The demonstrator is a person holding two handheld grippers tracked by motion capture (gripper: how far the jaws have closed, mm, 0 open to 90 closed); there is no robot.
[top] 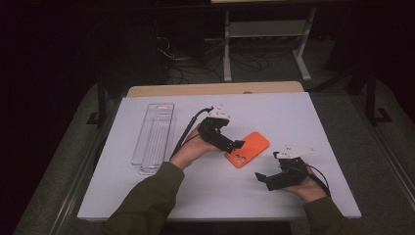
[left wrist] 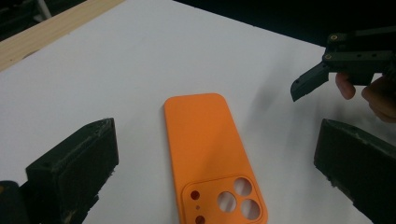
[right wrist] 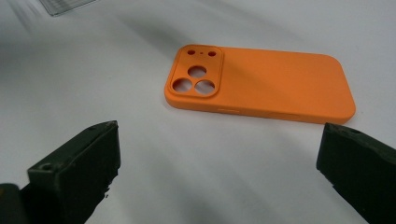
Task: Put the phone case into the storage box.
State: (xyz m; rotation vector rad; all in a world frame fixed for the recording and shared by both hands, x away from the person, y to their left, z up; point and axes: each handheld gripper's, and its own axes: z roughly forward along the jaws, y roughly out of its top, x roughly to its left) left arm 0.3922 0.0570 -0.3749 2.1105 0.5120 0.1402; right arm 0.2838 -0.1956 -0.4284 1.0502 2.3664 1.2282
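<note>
— Orange silicone, by the look of it: a phone case lies flat on the white table, back side up, with its camera cut-outs at the end nearer the person. Where do the grippers stand?

— The left gripper is right over the case's left edge in the high view. Its own view has the case lying between the two black jaws, which are spread wide, one on each side, and grip nothing.

— Is it touching the case?

— I cannot tell; the jaw tips sit just beside or above it, and no contact is clear.

— And the right gripper?

— It is held low over the table, near the case but apart from it, towards the person's side. In its view the jaws are also spread wide and empty, with the case on the table beyond them, camera cut-outs at its left.

— Anything else on the table?

— A clear plastic tray lies lengthwise to the left of the left hand, well apart from the case. The right hand holds its gripper from below.
</note>
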